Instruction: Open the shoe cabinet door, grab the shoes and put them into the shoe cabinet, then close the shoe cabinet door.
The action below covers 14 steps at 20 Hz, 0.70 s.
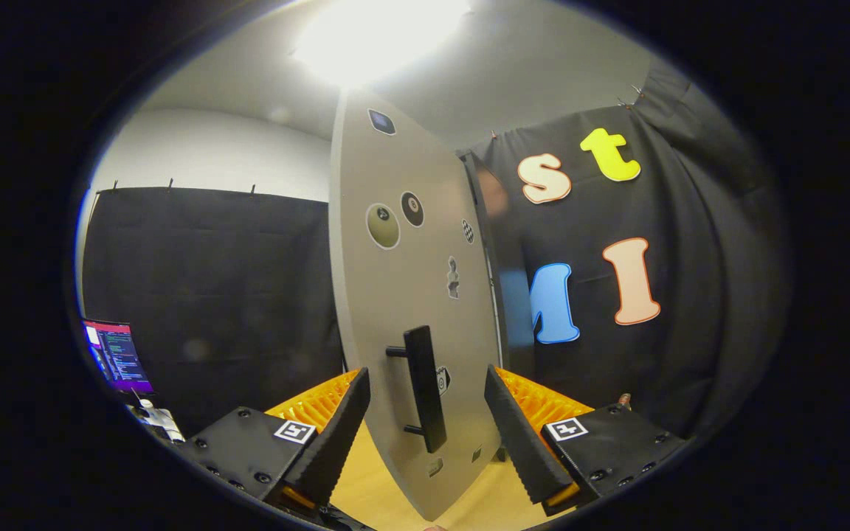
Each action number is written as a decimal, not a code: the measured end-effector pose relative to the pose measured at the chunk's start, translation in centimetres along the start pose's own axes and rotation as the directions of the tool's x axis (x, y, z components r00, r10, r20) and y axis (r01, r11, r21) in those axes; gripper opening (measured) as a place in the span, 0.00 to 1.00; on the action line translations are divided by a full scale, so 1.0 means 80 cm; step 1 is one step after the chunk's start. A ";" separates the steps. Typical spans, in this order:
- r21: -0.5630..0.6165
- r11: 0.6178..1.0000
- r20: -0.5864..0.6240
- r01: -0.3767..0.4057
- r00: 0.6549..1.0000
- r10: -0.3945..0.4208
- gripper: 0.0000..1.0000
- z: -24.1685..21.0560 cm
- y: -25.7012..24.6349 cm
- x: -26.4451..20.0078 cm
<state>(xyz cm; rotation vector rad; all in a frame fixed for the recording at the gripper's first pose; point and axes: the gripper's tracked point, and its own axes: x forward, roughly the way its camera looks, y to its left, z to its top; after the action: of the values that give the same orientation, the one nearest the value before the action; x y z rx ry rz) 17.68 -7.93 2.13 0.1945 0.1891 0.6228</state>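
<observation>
Grey shoe cabinet door (410, 295), swung open edge-on, stickers on its face, upright black bar handle (425, 387) low down

Hand-held gripper (427, 431), fingers spread apart

Ribbed wedge-shaped fingers (336, 435) on dark screw-studded blocks, each block carrying a square black-and-white marker; orange ridged parts sit behind them.

We see a very bright ceiling light (377, 33) glaring white at the top. The cabinet door (410, 295) bends from the round lens. The booth looks dim, and the far edges go blurry.
</observation>
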 end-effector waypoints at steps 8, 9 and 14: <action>-0.055 0.992 -0.080 -0.114 0.991 0.110 0.95 -0.026 0.012 0.036; -0.063 0.990 -0.082 -0.124 0.990 0.118 0.97 -0.026 0.014 0.040; -0.030 0.987 -0.099 -0.159 0.983 0.155 0.96 -0.033 0.041 0.058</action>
<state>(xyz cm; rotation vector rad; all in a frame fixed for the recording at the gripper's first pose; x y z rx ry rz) 18.90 -2.24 -0.18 0.1442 0.2567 0.7927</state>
